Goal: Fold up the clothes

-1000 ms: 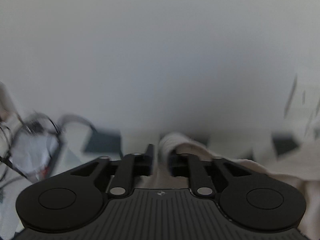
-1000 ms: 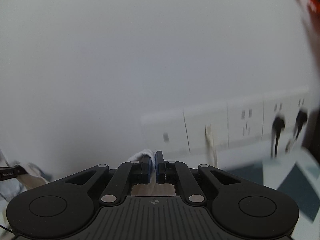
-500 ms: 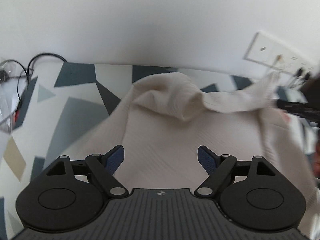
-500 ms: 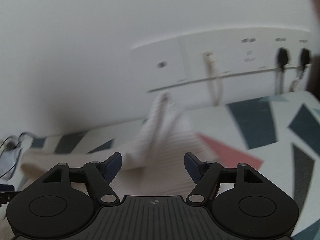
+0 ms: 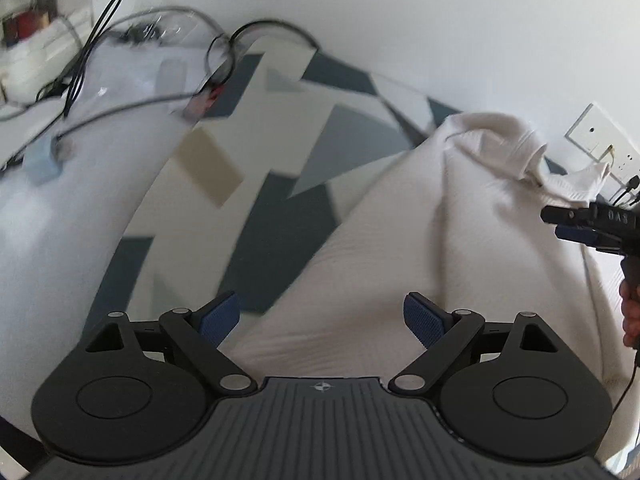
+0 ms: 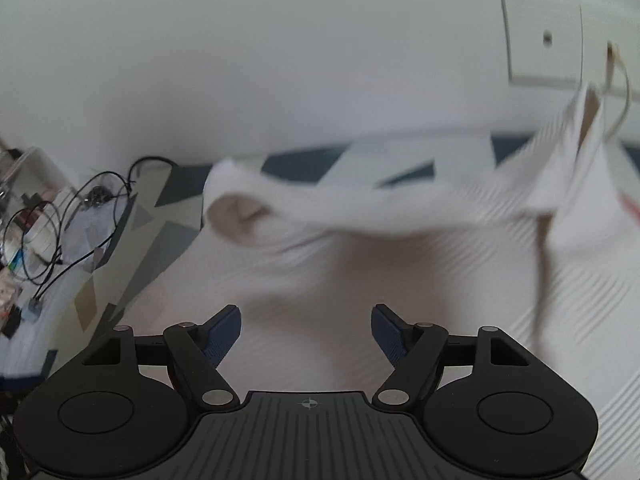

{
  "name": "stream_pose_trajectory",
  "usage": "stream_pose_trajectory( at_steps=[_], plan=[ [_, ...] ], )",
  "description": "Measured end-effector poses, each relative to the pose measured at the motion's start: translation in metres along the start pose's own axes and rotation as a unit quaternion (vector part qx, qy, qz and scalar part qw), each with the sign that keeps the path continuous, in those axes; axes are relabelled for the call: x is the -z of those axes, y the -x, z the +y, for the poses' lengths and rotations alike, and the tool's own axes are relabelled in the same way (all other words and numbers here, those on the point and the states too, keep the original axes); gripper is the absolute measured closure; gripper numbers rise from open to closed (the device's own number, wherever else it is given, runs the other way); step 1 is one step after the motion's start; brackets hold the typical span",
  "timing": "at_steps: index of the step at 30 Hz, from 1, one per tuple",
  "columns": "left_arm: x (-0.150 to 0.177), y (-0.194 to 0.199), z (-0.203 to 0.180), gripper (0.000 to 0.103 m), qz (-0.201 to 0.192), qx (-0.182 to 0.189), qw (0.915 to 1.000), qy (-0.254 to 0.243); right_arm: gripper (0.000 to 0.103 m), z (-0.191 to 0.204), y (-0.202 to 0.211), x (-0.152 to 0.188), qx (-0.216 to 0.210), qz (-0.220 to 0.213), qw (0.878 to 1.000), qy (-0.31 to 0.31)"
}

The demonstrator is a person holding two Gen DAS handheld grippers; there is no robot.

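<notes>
Two grippers fill the near edge of the wrist views, each a black linkage ending in blue, cross-hatched pads. The left gripper (image 5: 322,316) has its jaws spread wide with nothing pinched between them, having just been opening; beneath the gap lie the near hem of the garment and a strip of patterned cover. The right gripper (image 6: 306,330) is likewise released, its jaws having just been opening, and hangs over the middle of the cloth without touching it. Beyond both lies the white garment (image 5: 400,248), a finely ribbed knit spread loosely over the worktop (image 5: 280,200), which wears a cover printed with grey, dark blue and beige angular patches. Farther off, the cloth rises in a soft rolled ridge with one rounded, tube-like opening (image 6: 236,216), possibly a sleeve or collar, and a peaked corner (image 6: 580,128) near the wall. By its drape the fabric is judged light, limp and slightly stretchy: it will sag from any single hold, so an edge or corner pinched at two separated points should carry it flat. At the far left, loose black cables (image 5: 92,52) and clear wrapping lie on the worktop; at the far right, white wall sockets (image 6: 544,44) close the scene.
</notes>
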State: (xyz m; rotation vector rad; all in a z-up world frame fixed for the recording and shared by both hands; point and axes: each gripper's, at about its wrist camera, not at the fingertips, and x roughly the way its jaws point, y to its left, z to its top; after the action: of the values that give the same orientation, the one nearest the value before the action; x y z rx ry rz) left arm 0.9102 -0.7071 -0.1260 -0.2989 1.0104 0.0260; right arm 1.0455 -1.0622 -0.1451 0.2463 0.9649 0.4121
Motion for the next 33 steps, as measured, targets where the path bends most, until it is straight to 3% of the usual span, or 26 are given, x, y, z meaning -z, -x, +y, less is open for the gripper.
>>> stream_pose_trajectory(
  at_steps=[2,4,6,10,11,12,13,14,17,22,25,26,27,30,33],
  plan=[
    [0.006,-0.006,0.003,0.013,0.016,0.019,0.9996,-0.014,0.034,0.01,-0.012,0.005,0.011,0.01,1.0,-0.014],
    [0.009,-0.014,-0.005,0.013,0.019,0.025,0.9976,-0.062,0.034,0.019,-0.022,0.008,0.022,0.012,1.0,-0.012],
    [0.009,-0.022,-0.01,0.013,0.012,0.015,0.9949,-0.099,0.034,0.027,-0.029,0.01,0.032,0.013,0.999,-0.008],
    [-0.002,-0.041,-0.006,0.015,0.017,0.042,0.9957,-0.081,0.034,0.035,-0.038,0.012,0.045,0.01,0.999,-0.021],
    [-0.004,-0.044,-0.004,0.026,0.02,0.047,0.9959,-0.075,0.034,0.035,-0.038,0.013,0.048,0.007,0.999,-0.024],
    [-0.006,-0.047,-0.005,0.048,0.016,0.039,0.9961,-0.077,0.034,0.035,-0.038,0.013,0.051,0.004,0.998,-0.026],
    [-0.007,-0.047,-0.007,0.059,0.005,0.032,0.9953,-0.091,0.034,0.035,-0.037,0.014,0.054,-0.002,0.998,-0.028],
    [-0.009,-0.045,-0.009,0.094,0.008,0.038,0.9943,-0.099,0.034,0.035,-0.037,0.015,0.056,-0.007,0.998,-0.029],
    [-0.015,-0.04,-0.013,0.097,0.01,0.044,0.9911,-0.126,0.034,0.034,-0.039,0.014,0.06,-0.014,0.998,-0.025],
    [-0.031,-0.007,0.01,0.099,-0.058,0.006,0.9907,-0.122,0.04,0.037,-0.054,-0.009,0.049,-0.024,0.998,0.001],
    [-0.051,0.019,0.032,0.1,-0.109,-0.039,0.9887,-0.095,0.055,0.045,-0.069,-0.039,0.049,-0.045,0.997,0.042],
    [-0.058,0.029,0.036,0.1,-0.13,-0.058,0.9859,-0.088,0.066,0.047,-0.072,-0.05,0.058,-0.058,0.995,0.052],
    [-0.064,0.038,0.041,0.1,-0.151,-0.077,0.9824,-0.08,0.069,0.05,-0.075,-0.06,0.073,-0.075,0.993,0.057],
    [-0.079,0.06,0.05,0.1,-0.202,-0.112,0.9716,-0.052,0.067,0.052,-0.073,-0.085,0.107,-0.13,0.985,0.021],
    [-0.086,0.061,0.061,0.099,-0.202,-0.103,0.974,-0.014,0.06,0.049,-0.072,-0.092,0.09,-0.134,0.987,-0.019]
  ],
)
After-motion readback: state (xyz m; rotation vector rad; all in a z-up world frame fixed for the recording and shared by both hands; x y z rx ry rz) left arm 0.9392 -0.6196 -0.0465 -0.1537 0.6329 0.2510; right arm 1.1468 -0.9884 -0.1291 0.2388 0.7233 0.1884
